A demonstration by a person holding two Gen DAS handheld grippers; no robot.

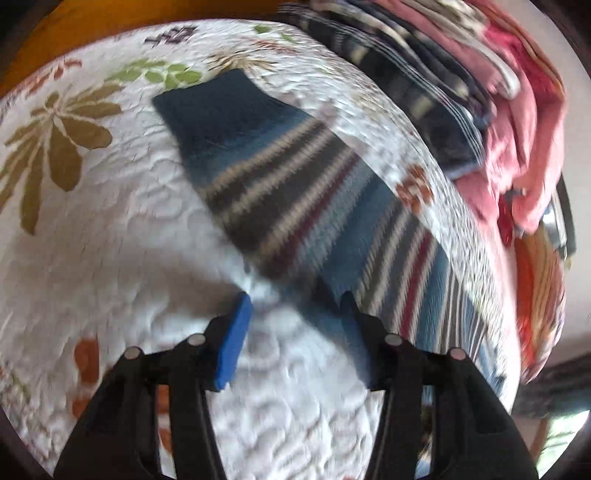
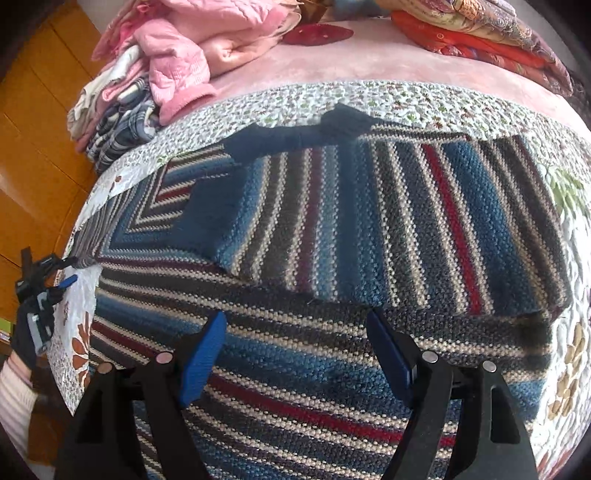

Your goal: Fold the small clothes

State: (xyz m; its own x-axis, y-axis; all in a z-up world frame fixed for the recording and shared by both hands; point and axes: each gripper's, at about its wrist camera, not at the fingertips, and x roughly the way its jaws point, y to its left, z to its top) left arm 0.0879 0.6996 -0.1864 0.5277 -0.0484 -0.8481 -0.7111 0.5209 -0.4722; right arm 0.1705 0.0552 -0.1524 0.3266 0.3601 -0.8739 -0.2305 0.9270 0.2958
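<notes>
- It is a bedroom in a home.
- A bed carries a white quilt (image 1: pixel 110 229) with printed leaves.
- A pile of clothes (image 2: pixel 155 74) lies on it.
- Folded blankets (image 2: pixel 480 33) lie near.
- The floor (image 2: pixel 33 140) is wood.

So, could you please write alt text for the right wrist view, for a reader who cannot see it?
An open right gripper hovers over a striped sweater lying partly folded on a floral quilt. A pile of pink clothes sits behind, and the left gripper shows at the left edge.
</notes>
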